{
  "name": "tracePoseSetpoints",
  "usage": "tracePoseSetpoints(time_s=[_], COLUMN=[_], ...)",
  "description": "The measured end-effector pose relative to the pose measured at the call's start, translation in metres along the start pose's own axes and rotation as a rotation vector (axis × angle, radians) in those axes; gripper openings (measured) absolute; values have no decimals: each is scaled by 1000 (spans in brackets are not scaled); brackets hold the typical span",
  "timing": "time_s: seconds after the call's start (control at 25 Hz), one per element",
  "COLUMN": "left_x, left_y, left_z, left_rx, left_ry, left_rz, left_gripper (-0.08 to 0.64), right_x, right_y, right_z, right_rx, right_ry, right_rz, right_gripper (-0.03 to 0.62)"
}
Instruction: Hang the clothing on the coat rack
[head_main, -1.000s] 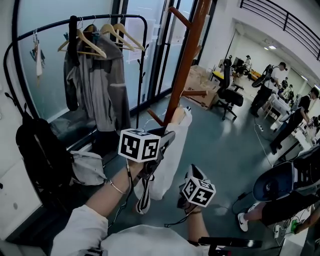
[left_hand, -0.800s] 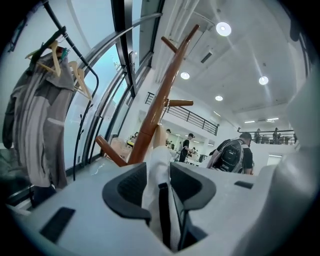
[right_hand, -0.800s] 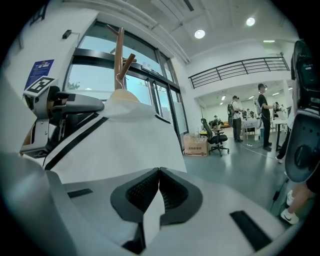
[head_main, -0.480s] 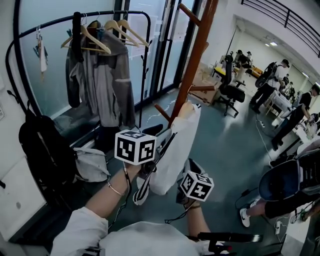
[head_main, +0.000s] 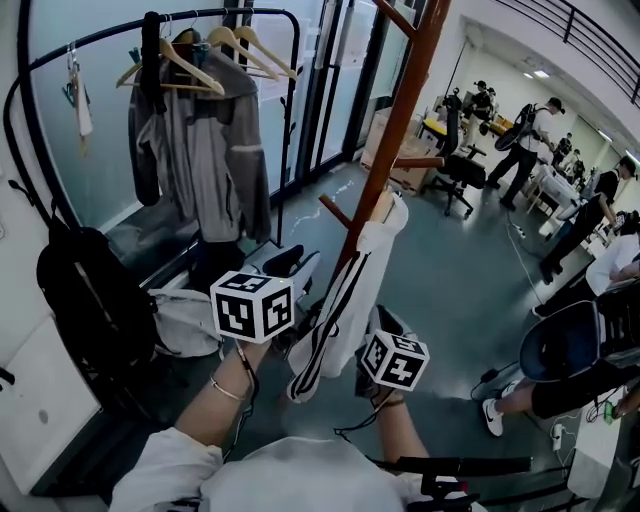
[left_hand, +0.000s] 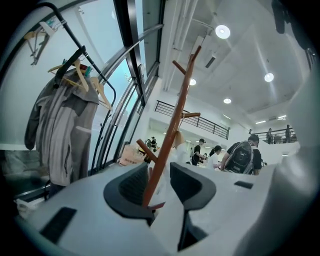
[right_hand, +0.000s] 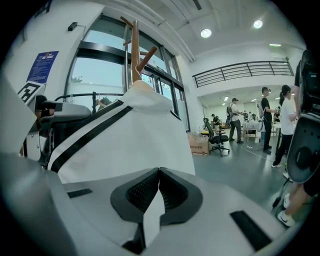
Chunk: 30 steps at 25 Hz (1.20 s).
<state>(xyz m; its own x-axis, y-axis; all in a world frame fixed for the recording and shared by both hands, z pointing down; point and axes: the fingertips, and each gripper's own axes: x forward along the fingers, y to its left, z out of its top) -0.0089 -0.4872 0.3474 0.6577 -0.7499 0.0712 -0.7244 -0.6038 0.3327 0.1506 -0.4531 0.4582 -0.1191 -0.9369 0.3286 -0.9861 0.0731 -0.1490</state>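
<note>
A white garment with black stripes (head_main: 350, 290) hangs by its top from a low peg of the brown wooden coat rack (head_main: 395, 130). My right gripper (head_main: 375, 335) is at the garment's lower edge, shut on a fold of the white cloth (right_hand: 130, 135), which shows pinched between its jaws (right_hand: 159, 172). My left gripper (head_main: 295, 270) is just left of the garment and apart from it. It (left_hand: 159, 170) is open, and only the rack's pole (left_hand: 172, 115) shows through the gap.
A black clothes rail with a grey jacket (head_main: 200, 150) on wooden hangers stands at the left by the glass wall. A black backpack (head_main: 85, 300) and a white bag (head_main: 185, 320) lie below it. Several people and office chairs (head_main: 455, 170) are behind the rack.
The left gripper has come off the garment and drawn back down and to the left. The garment now hangs from the peg, with the right gripper still on its lower part.
</note>
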Motion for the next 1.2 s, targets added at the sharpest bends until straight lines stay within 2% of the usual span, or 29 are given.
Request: tracePoseSetpoints(time_s=[0.2, 0.28, 0.6, 0.72, 0.92, 1.2], left_x=[-10, -14, -30, -37, -46, -50], left_y=[21, 26, 37, 39, 33, 24], left_z=[-27, -37, -79, -91, -102, -112], left_rx=[-60, -68, 31, 48, -4, -23], left_ry=[21, 32, 83, 88, 67, 54], left_rz=[49, 73, 196, 222, 227, 291], left_gripper=[135, 110, 12, 8, 8, 8], right_x=[-4, -7, -14, -15, -19, -27], right_y=[1, 1, -6, -5, -5, -12], right_z=[-7, -10, -24, -28, -28, -24], right_rx=[0, 2, 26, 21, -5, -30], right_ry=[11, 19, 34, 38, 37, 43], right_rz=[-19, -23, -32, -19, 10, 51], right_gripper=[23, 23, 23, 23, 23, 23])
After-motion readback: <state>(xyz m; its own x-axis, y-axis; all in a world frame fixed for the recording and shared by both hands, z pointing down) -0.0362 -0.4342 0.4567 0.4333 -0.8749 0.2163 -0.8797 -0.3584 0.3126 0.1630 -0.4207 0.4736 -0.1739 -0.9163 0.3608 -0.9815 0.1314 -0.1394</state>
